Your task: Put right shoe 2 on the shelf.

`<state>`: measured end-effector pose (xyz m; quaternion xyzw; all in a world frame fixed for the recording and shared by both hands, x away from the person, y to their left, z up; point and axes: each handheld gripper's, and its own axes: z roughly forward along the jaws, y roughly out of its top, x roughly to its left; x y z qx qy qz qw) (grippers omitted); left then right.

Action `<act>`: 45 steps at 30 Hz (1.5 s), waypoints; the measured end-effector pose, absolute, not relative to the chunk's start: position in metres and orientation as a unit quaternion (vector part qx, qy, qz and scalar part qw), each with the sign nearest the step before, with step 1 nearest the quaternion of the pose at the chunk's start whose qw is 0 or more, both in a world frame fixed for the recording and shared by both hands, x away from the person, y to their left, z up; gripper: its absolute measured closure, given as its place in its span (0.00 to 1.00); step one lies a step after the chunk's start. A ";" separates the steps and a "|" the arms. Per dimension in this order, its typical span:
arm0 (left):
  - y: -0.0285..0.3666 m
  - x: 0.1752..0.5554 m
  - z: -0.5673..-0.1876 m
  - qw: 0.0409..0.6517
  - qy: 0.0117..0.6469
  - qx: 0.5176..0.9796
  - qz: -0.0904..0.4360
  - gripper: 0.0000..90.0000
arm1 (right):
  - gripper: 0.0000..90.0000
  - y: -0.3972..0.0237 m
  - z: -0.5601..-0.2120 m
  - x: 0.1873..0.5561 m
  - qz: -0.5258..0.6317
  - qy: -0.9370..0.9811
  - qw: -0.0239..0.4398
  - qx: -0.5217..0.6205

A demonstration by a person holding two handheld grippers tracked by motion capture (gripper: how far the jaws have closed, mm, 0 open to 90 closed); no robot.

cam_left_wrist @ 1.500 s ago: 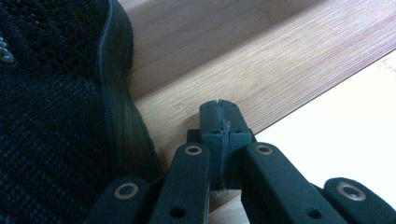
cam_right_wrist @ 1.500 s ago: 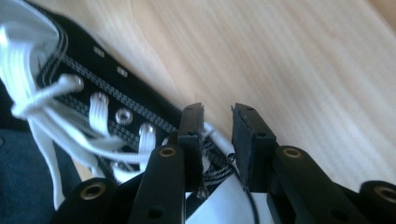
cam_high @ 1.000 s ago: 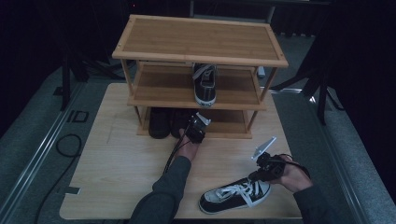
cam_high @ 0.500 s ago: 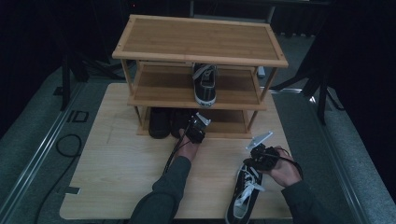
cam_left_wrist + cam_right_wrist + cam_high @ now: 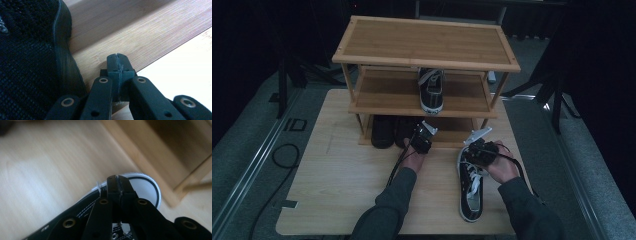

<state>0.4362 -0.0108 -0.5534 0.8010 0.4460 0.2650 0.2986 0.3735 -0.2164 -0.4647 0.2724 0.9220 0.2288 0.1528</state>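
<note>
Shoe rack [image 5: 427, 42] is the landmark here. Black-and-white sneaker [image 5: 470, 187] lies on the table [image 5: 332, 190] just in front of the rack's right leg, toe towards it. Right gripper [image 5: 117, 185] sits over its toe end, jaws pressed together, probably pinching the upper, can't really tell. Left gripper [image 5: 117, 63], jaws closed on nothing, rests at the bottom shelf's edge beside a black knit shoe [image 5: 27, 57]. Looks like the shelving step: next it needs lifting and sliding onto a shelf.

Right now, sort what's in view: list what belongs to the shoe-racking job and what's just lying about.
In the job:
- black-and-white sneaker on the table, under the right gripper
- matching sneaker on the middle shelf
- wooden shoe rack
- left gripper

Lying about:
- dark shoes on the bottom shelf
- floor cable
</note>
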 end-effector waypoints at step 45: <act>-0.010 0.436 -0.554 0.300 0.445 0.801 0.263 1.00 | 0.83 -0.252 -0.441 0.328 0.303 0.898 0.114 0.298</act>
